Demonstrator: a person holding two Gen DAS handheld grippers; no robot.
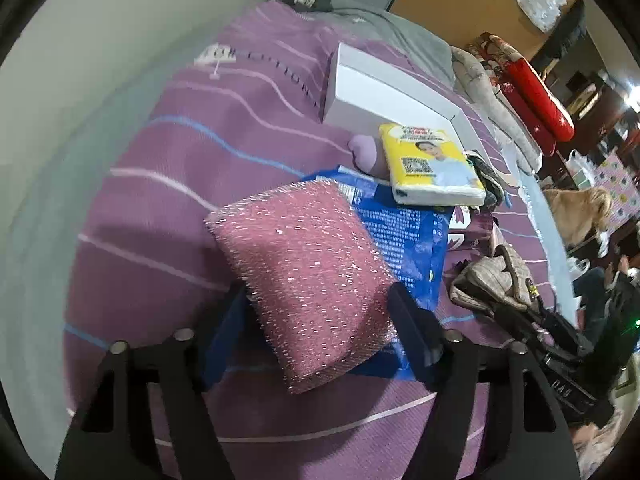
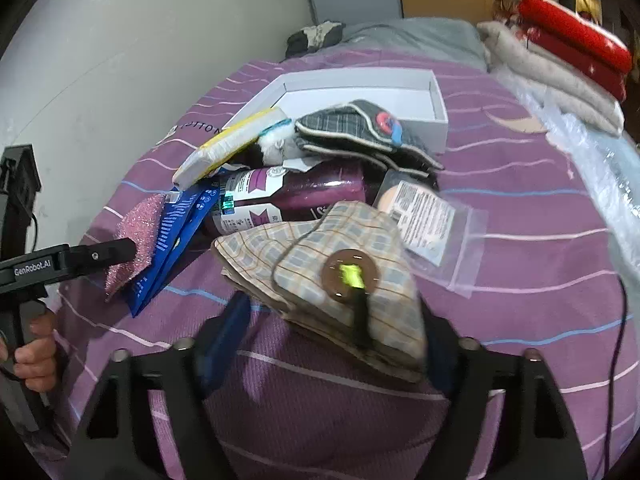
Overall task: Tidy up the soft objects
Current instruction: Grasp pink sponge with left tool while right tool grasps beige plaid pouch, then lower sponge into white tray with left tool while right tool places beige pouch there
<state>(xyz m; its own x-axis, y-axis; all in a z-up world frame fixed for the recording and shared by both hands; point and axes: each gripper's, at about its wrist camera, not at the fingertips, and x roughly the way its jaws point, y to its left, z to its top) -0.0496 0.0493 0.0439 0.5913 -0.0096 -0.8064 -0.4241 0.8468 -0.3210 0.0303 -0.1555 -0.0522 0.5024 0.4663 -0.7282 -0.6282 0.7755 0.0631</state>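
My left gripper [image 1: 320, 300] is shut on a pink glittery scrub sponge [image 1: 304, 272], held above a blue packet [image 1: 404, 232]; the sponge [image 2: 134, 236] and the left gripper's finger [image 2: 100, 256] also show at the left of the right wrist view. My right gripper [image 2: 336, 320] is closed around a folded beige plaid cloth [image 2: 332, 272] with a round brown patch, its fingers at both sides. A white open box [image 2: 360, 92] lies at the back of the purple striped bedcover [image 2: 520, 208]; it also shows in the left wrist view [image 1: 372, 96].
A yellow tissue pack [image 1: 432, 164], a grey plaid hat [image 2: 360, 132], a purple bottle [image 2: 296, 192] and a clear zip bag [image 2: 432, 224] lie in the pile. Folded red and grey blankets [image 2: 560, 40] sit at the back right. A wall runs along the left.
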